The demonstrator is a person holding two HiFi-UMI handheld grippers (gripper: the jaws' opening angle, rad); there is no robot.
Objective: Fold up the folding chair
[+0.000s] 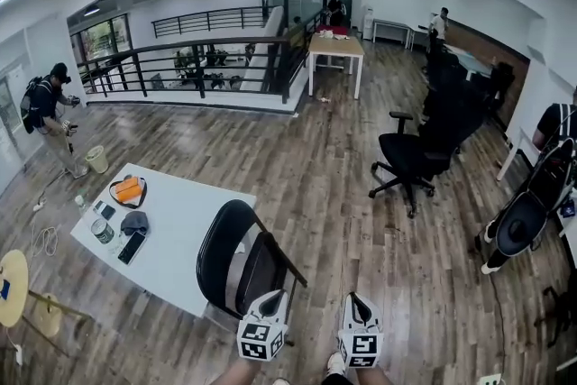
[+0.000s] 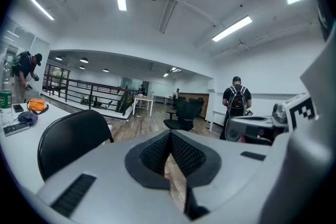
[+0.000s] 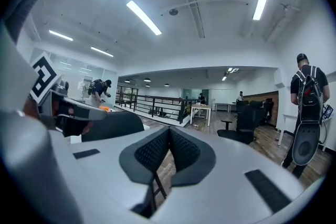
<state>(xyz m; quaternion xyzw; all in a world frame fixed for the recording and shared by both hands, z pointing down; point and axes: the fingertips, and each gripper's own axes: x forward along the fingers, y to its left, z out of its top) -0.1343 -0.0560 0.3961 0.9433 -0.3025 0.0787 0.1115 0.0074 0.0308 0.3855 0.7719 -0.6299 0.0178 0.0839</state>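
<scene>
The black folding chair (image 1: 236, 255) stands unfolded on the wood floor, against the near edge of the white table (image 1: 185, 225). Its rounded backrest (image 2: 71, 139) fills the lower left of the left gripper view and also shows as the backrest (image 3: 111, 124) in the right gripper view. My left gripper (image 1: 272, 295) is just right of the chair's seat, jaws shut and empty, not touching it. My right gripper (image 1: 355, 297) hangs further right over bare floor, also shut with nothing between its pads. In their own views the left gripper (image 2: 170, 150) and right gripper (image 3: 169, 145) both point about level across the room.
On the table lie an orange item (image 1: 128, 190), a cap and a phone. A black office chair (image 1: 413, 160) stands to the right. A person (image 1: 50, 114) stoops at far left, and another with a backpack (image 2: 237, 102) stands at right. A black railing (image 1: 198, 60) runs behind.
</scene>
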